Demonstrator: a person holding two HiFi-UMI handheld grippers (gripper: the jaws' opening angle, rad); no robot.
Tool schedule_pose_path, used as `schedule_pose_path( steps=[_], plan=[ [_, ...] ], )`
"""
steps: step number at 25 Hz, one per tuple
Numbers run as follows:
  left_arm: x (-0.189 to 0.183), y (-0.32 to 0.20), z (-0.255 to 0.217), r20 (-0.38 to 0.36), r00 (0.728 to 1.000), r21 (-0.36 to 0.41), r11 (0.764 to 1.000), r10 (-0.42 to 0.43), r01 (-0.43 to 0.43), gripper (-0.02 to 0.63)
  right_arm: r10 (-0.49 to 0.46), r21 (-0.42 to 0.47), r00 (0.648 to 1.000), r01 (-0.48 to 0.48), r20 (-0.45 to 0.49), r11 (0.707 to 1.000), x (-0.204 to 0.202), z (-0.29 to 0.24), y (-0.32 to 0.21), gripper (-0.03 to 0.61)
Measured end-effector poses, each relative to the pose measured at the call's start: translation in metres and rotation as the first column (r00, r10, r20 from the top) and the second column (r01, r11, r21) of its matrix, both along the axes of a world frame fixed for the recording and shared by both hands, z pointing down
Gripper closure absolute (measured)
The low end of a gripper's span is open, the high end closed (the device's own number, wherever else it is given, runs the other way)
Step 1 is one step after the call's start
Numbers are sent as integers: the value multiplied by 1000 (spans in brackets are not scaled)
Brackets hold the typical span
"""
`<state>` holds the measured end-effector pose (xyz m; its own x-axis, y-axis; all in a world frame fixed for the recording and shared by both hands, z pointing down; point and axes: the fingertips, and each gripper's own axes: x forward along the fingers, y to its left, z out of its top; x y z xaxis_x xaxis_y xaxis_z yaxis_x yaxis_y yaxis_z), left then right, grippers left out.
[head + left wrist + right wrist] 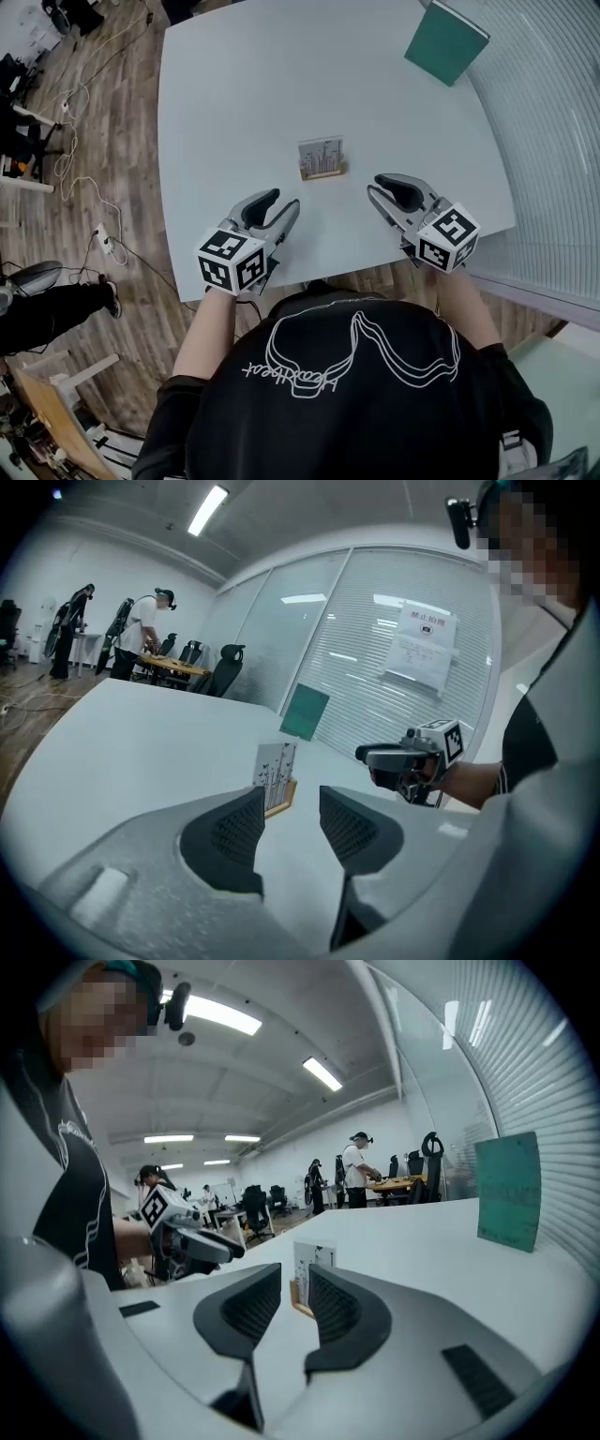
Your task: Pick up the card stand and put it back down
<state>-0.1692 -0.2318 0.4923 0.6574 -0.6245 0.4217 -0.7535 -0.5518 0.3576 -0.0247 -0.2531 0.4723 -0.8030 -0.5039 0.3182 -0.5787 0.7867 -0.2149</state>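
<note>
Hovering short of the card stand [322, 158], which stands upright and untouched near the middle of the desk [234, 94]. Holding nothing in the left tool [279, 202], spread wide; nothing in the right tool [382, 187] either, roughly half open. Judged as the reach before the pick. Next: bring one tool level around the wooden base, then squeeze. Plenty of bare desk on every side; near edge just behind both tools; green board [446, 40] well apart at the far corner.
</note>
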Motion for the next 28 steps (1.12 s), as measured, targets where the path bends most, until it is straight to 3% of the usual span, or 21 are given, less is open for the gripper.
schedule_pose_path(
  steps=[5, 11, 18, 28],
  plan=[
    [-3, -36, 33, 68, 997, -21, 999, 39, -38, 434, -34, 55, 963, 51, -267, 997, -8, 53, -32, 423],
    [4, -62, 59, 114, 988, -29, 995, 100, -97, 434, -52, 13, 924, 61, -378, 998, -16, 98, -60, 414],
    [13, -75, 83, 122, 982, -51, 989, 143, -138, 436, -61, -53, 943, 46, -327, 998, -23, 124, -73, 414],
    [25, -83, 94, 110, 976, -63, 981, 187, -181, 436, -76, -51, 957, 65, -280, 997, -41, 123, -81, 448]
  ],
)
